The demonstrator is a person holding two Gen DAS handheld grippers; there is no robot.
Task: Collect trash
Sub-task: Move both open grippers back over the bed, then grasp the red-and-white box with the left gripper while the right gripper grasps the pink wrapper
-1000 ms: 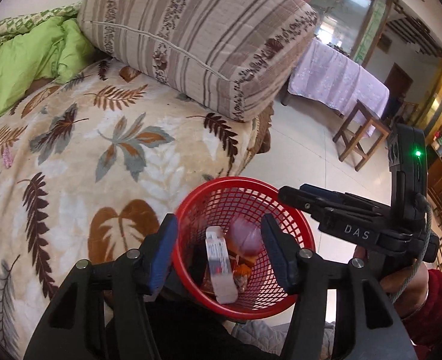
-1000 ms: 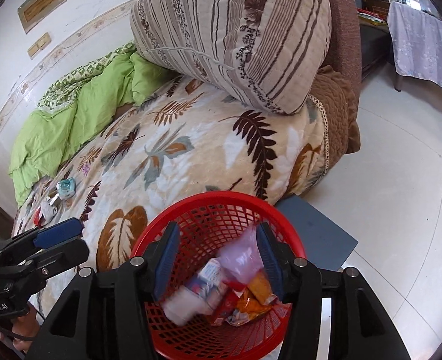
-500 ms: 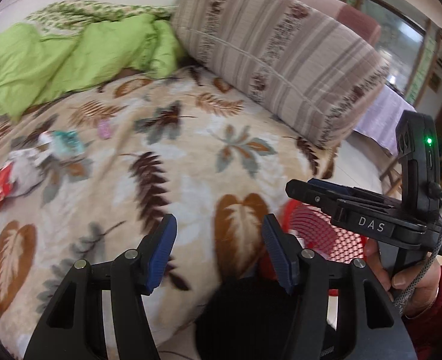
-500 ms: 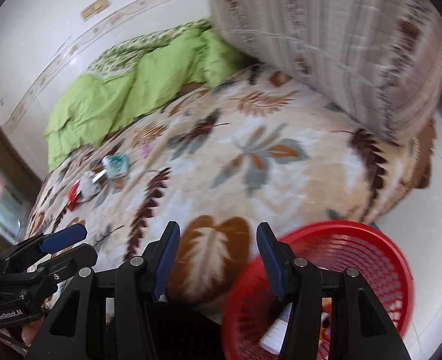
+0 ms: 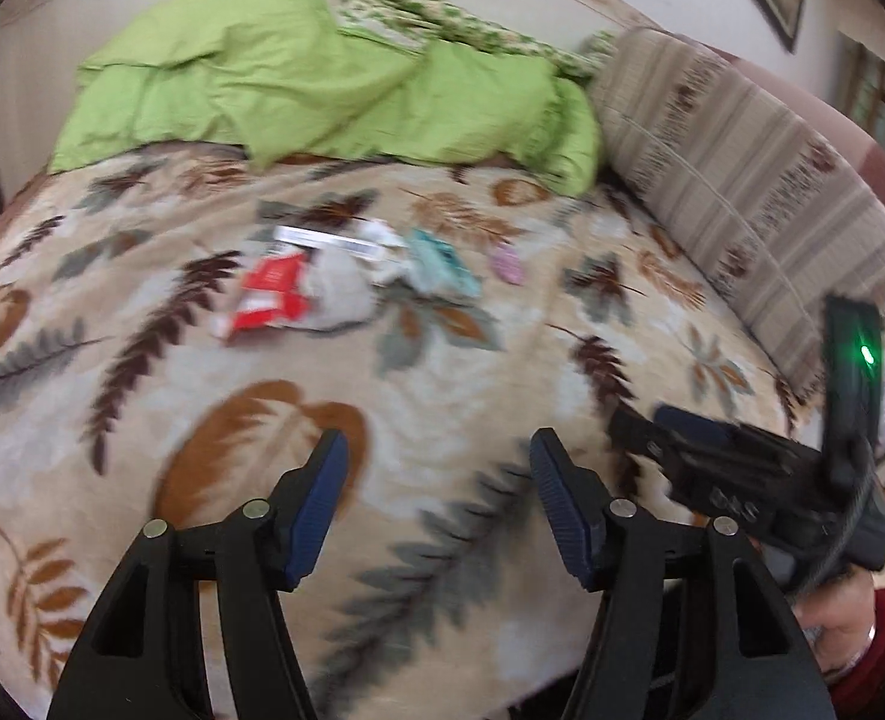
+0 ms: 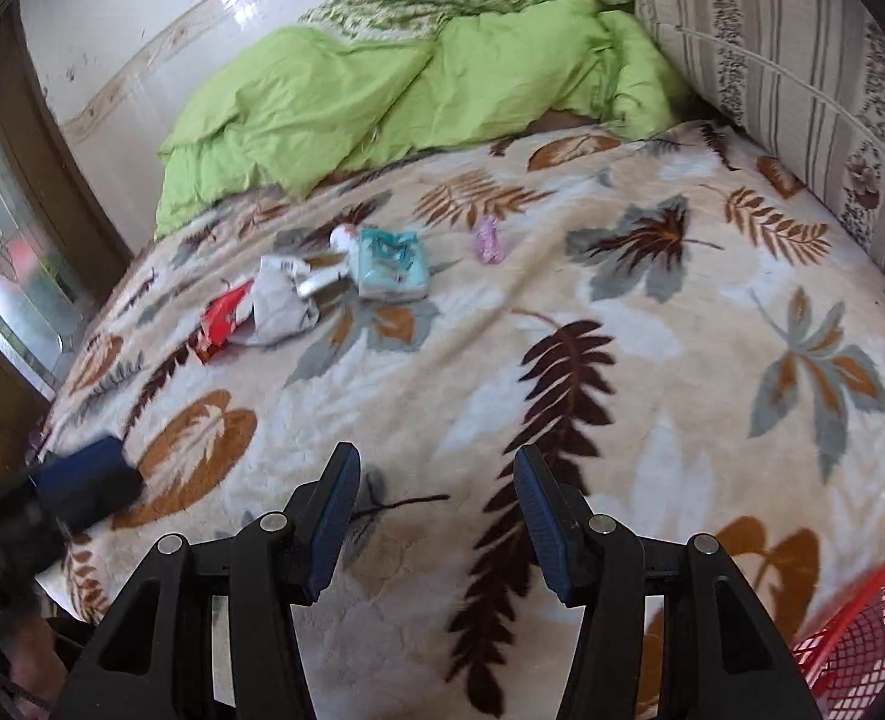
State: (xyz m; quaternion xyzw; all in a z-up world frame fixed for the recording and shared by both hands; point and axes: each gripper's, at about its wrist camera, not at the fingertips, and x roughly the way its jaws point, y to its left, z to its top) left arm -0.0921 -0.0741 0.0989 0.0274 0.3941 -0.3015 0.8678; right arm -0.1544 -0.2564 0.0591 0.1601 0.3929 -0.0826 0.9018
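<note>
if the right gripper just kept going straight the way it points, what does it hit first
Probably the leaf-print blanket itself. The open right gripper aims at bare bedding, right of the pink wrapper and teal packet; depth is unclear.

Red wrapper (image 6: 220, 317), crumpled white paper (image 6: 280, 300), teal packet (image 6: 389, 263) and pink wrapper (image 6: 489, 241) lie on the bed.

**Open blanket ahead, litter bunched at the far side**

Both grippers, the left gripper (image 5: 433, 498) and right gripper (image 6: 436, 507), hang with jaws apart over bare leaf-print blanket (image 6: 652, 360); nothing lies between them and the litter cluster (image 6: 322, 288). The small pink wrapper (image 6: 488, 241) sits apart, with free blanket around it. The striped cushion (image 6: 802, 72) walls off the right, the green quilt (image 6: 382, 90) the back. The red basket (image 6: 862, 630) seems to sit beside the bed's near right edge.
</note>
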